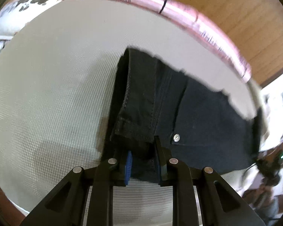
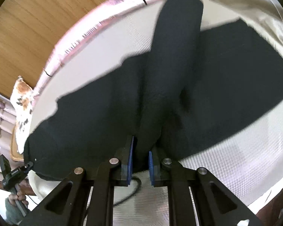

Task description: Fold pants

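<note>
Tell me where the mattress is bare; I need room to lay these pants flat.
Bare white mattress lies left of the pants, up to the pink edge. In the right wrist view, a bare strip sits at lower right. The centre is crowded with bunched fabric.

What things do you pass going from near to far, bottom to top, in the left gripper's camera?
left gripper → dark pants → white mattress → pink edging → wooden floor
</note>
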Demonstrator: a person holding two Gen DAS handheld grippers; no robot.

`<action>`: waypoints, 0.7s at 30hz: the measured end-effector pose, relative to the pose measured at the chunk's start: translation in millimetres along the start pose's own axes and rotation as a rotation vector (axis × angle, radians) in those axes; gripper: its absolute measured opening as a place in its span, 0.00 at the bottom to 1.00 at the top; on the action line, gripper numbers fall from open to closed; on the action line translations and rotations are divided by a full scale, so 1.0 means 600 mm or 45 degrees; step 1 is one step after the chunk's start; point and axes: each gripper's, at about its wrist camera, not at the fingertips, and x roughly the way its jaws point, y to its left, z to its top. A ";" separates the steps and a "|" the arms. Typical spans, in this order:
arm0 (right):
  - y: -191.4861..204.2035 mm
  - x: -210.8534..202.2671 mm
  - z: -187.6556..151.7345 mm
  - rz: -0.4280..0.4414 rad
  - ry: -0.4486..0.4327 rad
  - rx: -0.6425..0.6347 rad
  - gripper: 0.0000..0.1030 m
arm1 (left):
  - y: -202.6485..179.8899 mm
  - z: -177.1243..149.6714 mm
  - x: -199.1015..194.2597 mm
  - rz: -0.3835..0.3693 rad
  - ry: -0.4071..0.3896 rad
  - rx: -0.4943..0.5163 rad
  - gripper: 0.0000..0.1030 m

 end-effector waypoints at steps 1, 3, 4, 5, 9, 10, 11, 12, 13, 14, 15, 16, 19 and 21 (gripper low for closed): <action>-0.005 0.006 -0.002 0.010 0.007 0.014 0.12 | -0.001 -0.002 0.006 0.021 0.004 0.003 0.20; -0.014 0.007 -0.001 0.045 0.011 0.041 0.14 | -0.002 -0.004 0.009 0.032 -0.019 0.005 0.21; -0.016 0.008 0.001 0.057 0.015 0.052 0.16 | -0.002 -0.005 0.008 0.033 -0.020 0.006 0.22; -0.018 0.008 0.003 0.065 0.021 0.056 0.20 | -0.003 -0.004 0.007 0.035 -0.018 0.011 0.22; -0.031 -0.007 0.017 0.046 -0.023 0.069 0.39 | -0.006 -0.004 -0.007 0.024 -0.003 0.038 0.27; -0.040 -0.012 0.022 0.050 -0.039 0.080 0.39 | -0.009 -0.006 -0.016 0.014 -0.005 0.055 0.27; -0.048 -0.016 0.027 0.047 -0.049 0.090 0.39 | -0.011 -0.008 -0.023 0.012 -0.006 0.073 0.30; -0.057 -0.019 0.036 0.033 -0.065 0.098 0.39 | -0.017 -0.010 -0.031 0.020 -0.004 0.095 0.33; -0.063 -0.019 0.044 0.024 -0.074 0.099 0.40 | -0.019 -0.012 -0.038 0.036 -0.003 0.118 0.35; -0.070 -0.018 0.053 0.015 -0.084 0.096 0.41 | -0.021 -0.016 -0.044 0.068 0.001 0.143 0.35; -0.079 -0.017 0.061 -0.002 -0.094 0.098 0.42 | -0.022 -0.021 -0.049 0.104 0.011 0.174 0.35; -0.090 -0.015 0.072 -0.011 -0.102 0.121 0.42 | -0.020 -0.025 -0.054 0.128 0.013 0.197 0.35; -0.118 -0.010 0.096 0.012 -0.127 0.175 0.42 | -0.008 -0.032 -0.070 0.185 -0.011 0.190 0.35; -0.130 -0.009 0.110 0.024 -0.147 0.189 0.42 | -0.012 -0.034 -0.087 0.223 -0.083 0.185 0.35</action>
